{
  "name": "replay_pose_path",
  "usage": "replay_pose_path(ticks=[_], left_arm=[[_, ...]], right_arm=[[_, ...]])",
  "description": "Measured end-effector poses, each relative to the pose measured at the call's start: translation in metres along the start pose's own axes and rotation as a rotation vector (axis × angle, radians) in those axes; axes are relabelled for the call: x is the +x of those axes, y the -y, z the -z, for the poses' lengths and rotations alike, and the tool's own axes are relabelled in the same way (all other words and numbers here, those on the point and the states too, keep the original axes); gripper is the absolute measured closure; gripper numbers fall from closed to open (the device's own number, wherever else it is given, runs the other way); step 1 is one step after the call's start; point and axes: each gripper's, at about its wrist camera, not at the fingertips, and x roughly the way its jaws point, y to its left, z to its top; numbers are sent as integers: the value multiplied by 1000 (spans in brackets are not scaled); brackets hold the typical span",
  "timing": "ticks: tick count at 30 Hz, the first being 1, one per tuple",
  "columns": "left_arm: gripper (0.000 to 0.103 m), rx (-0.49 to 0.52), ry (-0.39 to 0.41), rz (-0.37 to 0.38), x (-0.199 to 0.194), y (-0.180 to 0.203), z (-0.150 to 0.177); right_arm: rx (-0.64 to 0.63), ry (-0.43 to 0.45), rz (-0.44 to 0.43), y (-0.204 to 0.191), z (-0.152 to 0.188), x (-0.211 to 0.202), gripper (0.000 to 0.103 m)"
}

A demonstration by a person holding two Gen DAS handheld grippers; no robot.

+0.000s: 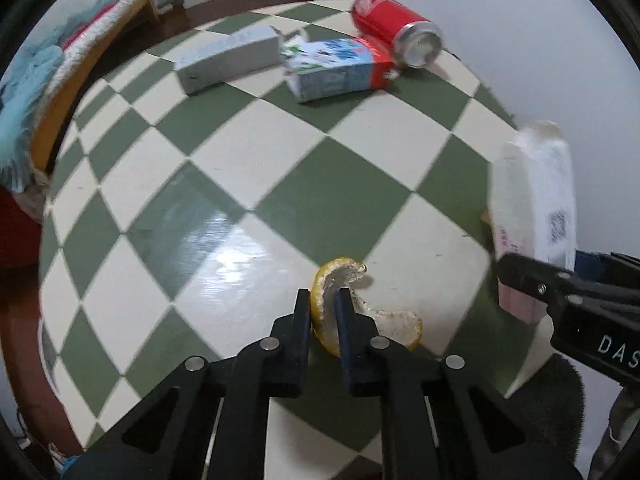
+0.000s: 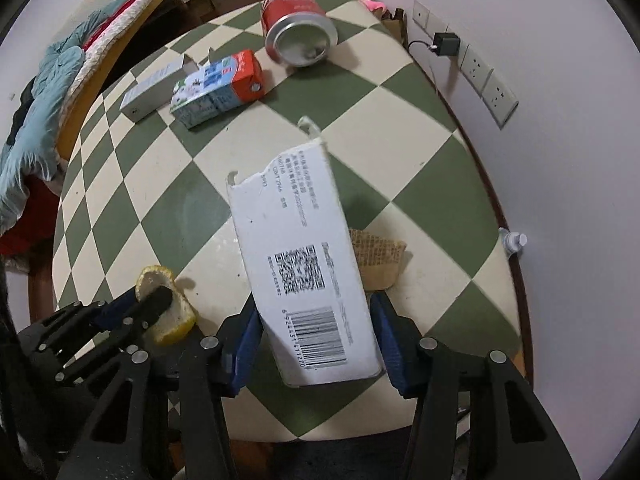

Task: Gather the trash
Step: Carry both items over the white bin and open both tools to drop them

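Note:
My left gripper [image 1: 323, 300] is shut on a yellow citrus peel [image 1: 362, 312] at the near edge of the green-and-cream checkered table [image 1: 240, 200]; the peel also shows in the right wrist view [image 2: 168, 304]. My right gripper [image 2: 316, 332] is shut on a white carton with a barcode [image 2: 304, 256] and holds it above the table; it shows at the right of the left wrist view [image 1: 532, 208]. A red soda can [image 2: 296, 28], a blue-and-red milk carton [image 2: 216, 88] and a grey box [image 2: 156, 88] lie at the table's far side.
A brown paper scrap [image 2: 380, 256] lies on the table behind the white carton. A wall with sockets and a plugged charger [image 2: 446, 44] is at the right. A bed with blue bedding [image 2: 48, 92] stands to the left. A small bottle [image 2: 514, 240] sits by the table's right edge.

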Motion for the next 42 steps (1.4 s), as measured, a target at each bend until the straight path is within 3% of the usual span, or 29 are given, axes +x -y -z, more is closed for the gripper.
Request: replay_pose_path(ticks=[4, 12, 25, 30, 35, 39, 42], left_arm=[[95, -18, 10, -34, 1, -14, 0], [98, -53, 49, -87, -15, -36, 3], [98, -220, 245, -220, -116, -142, 8], [98, -307, 300, -300, -156, -205, 22], [98, -386, 305, -400, -183, -274, 52], [98, -486, 258, -474, -184, -346, 93], [99, -574, 198, -485, -169, -395, 123]], right_arm=[[10, -35, 2, -5, 4, 16, 49], [-2, -7, 15, -13, 9, 15, 53], [-81, 143, -69, -68, 12, -55, 54], [-158, 188, -137, -122, 4, -82, 54], [-284, 190, -248, -215, 4, -90, 54], [-399, 137, -323, -302, 16, -70, 54], [-487, 56, -367, -378, 29, -35, 54]])
